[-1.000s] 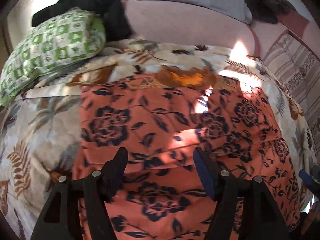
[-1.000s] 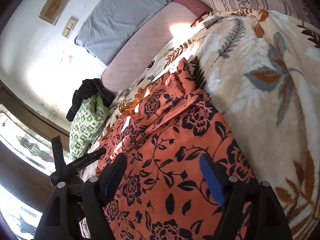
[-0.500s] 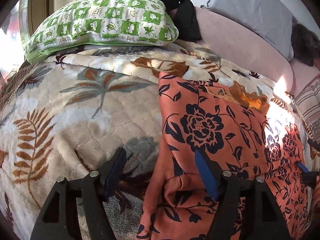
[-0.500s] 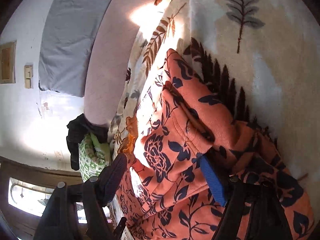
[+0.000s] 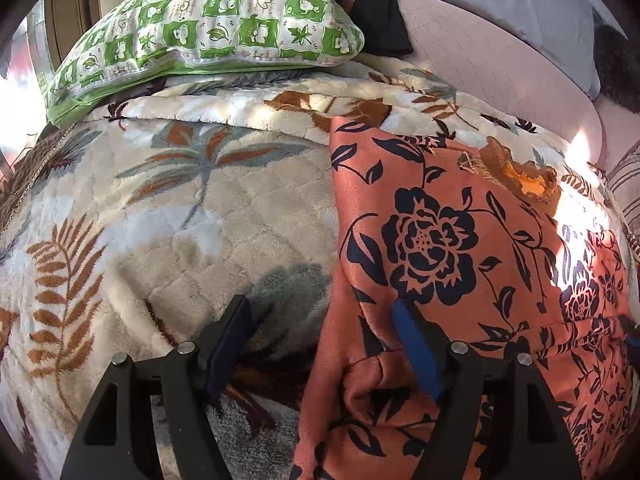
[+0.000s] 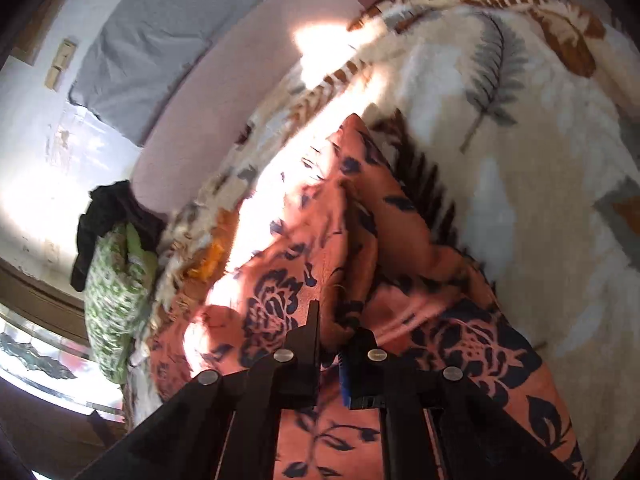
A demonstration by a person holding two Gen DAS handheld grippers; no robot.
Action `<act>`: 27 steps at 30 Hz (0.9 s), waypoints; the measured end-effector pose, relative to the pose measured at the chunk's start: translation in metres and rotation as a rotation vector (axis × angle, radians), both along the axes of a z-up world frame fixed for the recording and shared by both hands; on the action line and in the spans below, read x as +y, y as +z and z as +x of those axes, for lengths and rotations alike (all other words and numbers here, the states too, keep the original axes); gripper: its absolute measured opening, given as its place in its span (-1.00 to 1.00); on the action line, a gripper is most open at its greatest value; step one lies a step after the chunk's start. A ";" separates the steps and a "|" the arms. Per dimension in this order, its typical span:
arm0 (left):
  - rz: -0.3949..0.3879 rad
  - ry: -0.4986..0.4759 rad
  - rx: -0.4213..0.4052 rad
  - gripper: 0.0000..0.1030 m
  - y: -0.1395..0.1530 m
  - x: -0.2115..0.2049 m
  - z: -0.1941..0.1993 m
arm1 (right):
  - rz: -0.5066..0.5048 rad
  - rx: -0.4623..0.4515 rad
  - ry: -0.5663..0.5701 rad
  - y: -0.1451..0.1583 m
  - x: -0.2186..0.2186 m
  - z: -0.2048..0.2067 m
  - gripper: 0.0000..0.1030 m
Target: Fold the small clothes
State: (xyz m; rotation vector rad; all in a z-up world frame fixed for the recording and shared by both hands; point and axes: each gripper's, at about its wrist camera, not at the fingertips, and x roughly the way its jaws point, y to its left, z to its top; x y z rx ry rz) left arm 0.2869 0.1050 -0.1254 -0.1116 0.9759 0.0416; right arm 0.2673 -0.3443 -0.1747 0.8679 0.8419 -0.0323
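Observation:
An orange garment with dark blue flowers (image 5: 460, 248) lies on a cream leaf-print blanket (image 5: 168, 216). My left gripper (image 5: 320, 320) is open and straddles the garment's left edge, with one finger over the blanket and the other over the cloth. In the right wrist view my right gripper (image 6: 330, 320) is shut on a bunched fold of the garment (image 6: 352, 240) near its right edge and lifts it off the blanket (image 6: 520, 160).
A green and white checked pillow (image 5: 208, 28) lies at the far left with a black cloth (image 5: 380, 20) behind it. A pink backrest (image 5: 480, 60) and a grey cushion (image 5: 520, 4) stand at the far side. A striped cushion (image 5: 628, 184) is at right.
My right gripper has closed on the garment's right edge and pulled a fold up. My left gripper has shifted left from over the middle of the garment to its left edge and stays open.

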 end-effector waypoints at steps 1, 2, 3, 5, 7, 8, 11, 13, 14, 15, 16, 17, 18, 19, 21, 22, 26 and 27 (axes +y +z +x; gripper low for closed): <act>-0.010 -0.001 -0.035 0.45 0.011 0.000 -0.004 | 0.049 0.016 -0.005 -0.014 -0.006 -0.002 -0.79; -0.012 -0.017 -0.082 0.45 0.022 -0.003 -0.008 | 0.098 -0.017 -0.022 -0.017 -0.013 -0.007 -0.78; -0.001 -0.040 -0.124 0.46 0.033 -0.007 -0.011 | 0.092 -0.029 -0.033 -0.012 -0.017 -0.012 -0.64; 0.024 -0.087 -0.154 0.47 0.042 -0.018 -0.010 | 0.030 -0.050 -0.016 0.004 -0.019 -0.020 -0.25; 0.047 -0.153 -0.084 0.51 0.029 -0.030 0.001 | -0.003 -0.093 -0.027 0.022 -0.024 -0.035 0.22; 0.086 -0.172 -0.012 0.51 0.013 -0.036 0.009 | -0.001 -0.133 -0.032 0.032 -0.026 -0.041 0.22; 0.086 -0.169 0.029 0.66 -0.016 -0.033 0.014 | 0.051 -0.228 0.085 0.056 -0.019 -0.032 0.22; 0.058 -0.163 0.038 0.72 -0.018 -0.028 0.015 | 0.113 -0.256 0.200 0.059 -0.007 -0.004 0.24; 0.058 -0.169 0.039 0.73 -0.020 -0.028 0.016 | 0.181 -0.237 0.270 0.053 -0.002 0.017 0.37; 0.067 -0.175 0.037 0.74 -0.021 -0.029 0.017 | 0.229 -0.199 0.313 0.043 -0.001 0.037 0.37; 0.073 -0.180 0.037 0.75 -0.021 -0.030 0.017 | 0.191 -0.155 0.292 0.034 -0.004 0.050 0.37; 0.071 -0.181 0.036 0.75 -0.021 -0.029 0.017 | 0.116 -0.108 0.255 0.027 -0.014 0.061 0.37; 0.070 -0.182 0.034 0.75 -0.021 -0.030 0.017 | 0.076 -0.079 0.218 0.018 -0.028 0.073 0.30; 0.072 -0.185 0.029 0.76 -0.021 -0.029 0.016 | 0.115 -0.079 0.179 0.008 -0.046 0.081 0.18; 0.075 -0.185 0.018 0.81 -0.022 -0.028 0.017 | 0.090 -0.049 0.082 0.009 -0.064 0.081 -0.11; 0.071 -0.183 0.018 0.82 -0.022 -0.028 0.017 | 0.040 -0.065 0.093 0.019 -0.061 0.077 -0.09; 0.058 -0.179 0.014 0.82 -0.018 -0.023 0.013 | 0.154 -0.179 0.307 0.044 -0.016 0.043 0.45; 0.050 -0.174 0.014 0.82 -0.016 -0.022 0.011 | 0.136 -0.176 0.383 0.044 0.000 0.039 0.46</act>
